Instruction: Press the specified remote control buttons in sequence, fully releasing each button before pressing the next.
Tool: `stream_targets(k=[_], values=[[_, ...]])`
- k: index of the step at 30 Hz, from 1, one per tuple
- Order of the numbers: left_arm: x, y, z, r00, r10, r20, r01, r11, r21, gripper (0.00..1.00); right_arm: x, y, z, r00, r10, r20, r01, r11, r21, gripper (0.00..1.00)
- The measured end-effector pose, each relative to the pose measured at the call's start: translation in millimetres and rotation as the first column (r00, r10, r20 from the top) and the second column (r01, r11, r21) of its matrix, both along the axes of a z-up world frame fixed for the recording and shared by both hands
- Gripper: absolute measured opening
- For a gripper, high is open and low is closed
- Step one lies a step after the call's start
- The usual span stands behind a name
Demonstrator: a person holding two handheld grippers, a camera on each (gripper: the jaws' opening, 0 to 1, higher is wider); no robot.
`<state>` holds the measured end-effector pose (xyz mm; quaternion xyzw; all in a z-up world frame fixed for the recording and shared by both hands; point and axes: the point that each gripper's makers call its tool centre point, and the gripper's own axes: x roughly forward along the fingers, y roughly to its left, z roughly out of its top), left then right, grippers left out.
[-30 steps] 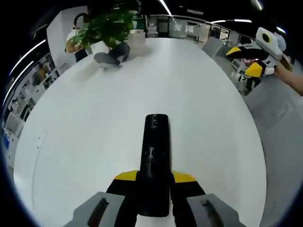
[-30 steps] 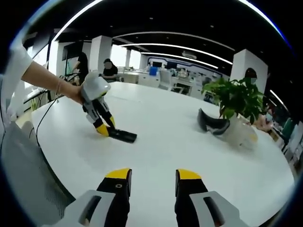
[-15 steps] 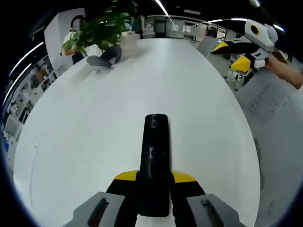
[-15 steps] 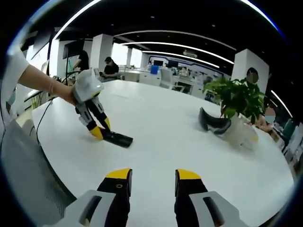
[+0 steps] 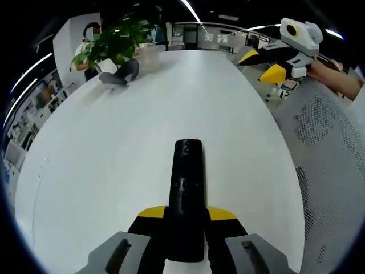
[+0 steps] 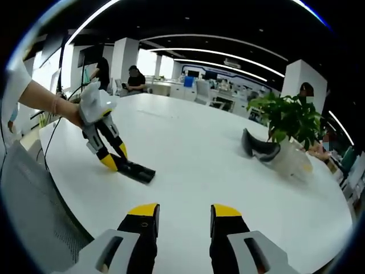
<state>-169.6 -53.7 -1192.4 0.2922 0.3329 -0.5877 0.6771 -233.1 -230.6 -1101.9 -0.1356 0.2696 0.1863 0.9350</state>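
A black remote (image 5: 187, 188) lies lengthwise on the white table (image 5: 142, 131). My left gripper (image 5: 187, 214) is shut on its near end, yellow tips on both sides. The right gripper view shows that gripper (image 6: 114, 162) at the left, a hand (image 6: 71, 113) holding it slanted down onto the remote (image 6: 137, 172) near the table's edge. My right gripper (image 6: 183, 212) hovers open over the table's near side with nothing between its jaws. From the left gripper view it (image 5: 268, 63) hangs in the air at the upper right, beyond the table's rim.
A potted plant (image 6: 290, 120) in a white pot (image 6: 291, 161) stands at the far side, a dark curved object (image 6: 259, 149) beside it. A grey mesh chair back (image 5: 328, 148) sits by the table's edge. People sit at desks behind.
The left gripper with the remote has shifted a little left and nearer in the right gripper view. In the left gripper view the right gripper has drifted leftward. Both grips are unchanged.
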Motion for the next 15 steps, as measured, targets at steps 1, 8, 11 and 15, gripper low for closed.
stream_targets(k=[1, 8, 11, 15], values=[[-2.4, 0.4, 0.4, 1.0, -0.004, 0.001, 0.004, 1.0, 0.0, 0.24, 0.0, 0.2, -0.4, 1.0, 0.002, -0.001, -0.002, 1.0, -0.003, 0.33], [-16.5, 0.0, 1.6, 1.0, -0.023, 0.004, 0.023, 1.0, -0.007, 0.24, -0.7, 1.7, -2.5, 1.0, 0.012, -0.01, -0.012, 1.0, -0.014, 0.32], [-20.4, 1.3, 1.3, 1.0, -0.026, 0.002, 0.026, 1.0, -0.004, 0.24, -1.2, 2.7, -3.4, 1.0, 0.017, -0.014, -0.018, 1.0, -0.018, 0.32], [-25.2, 2.5, 0.5, 1.0, -0.029, 0.002, 0.029, 1.0, 0.001, 0.24, -1.7, 3.8, -5.2, 0.999, 0.025, -0.022, -0.025, 0.999, -0.025, 0.32]])
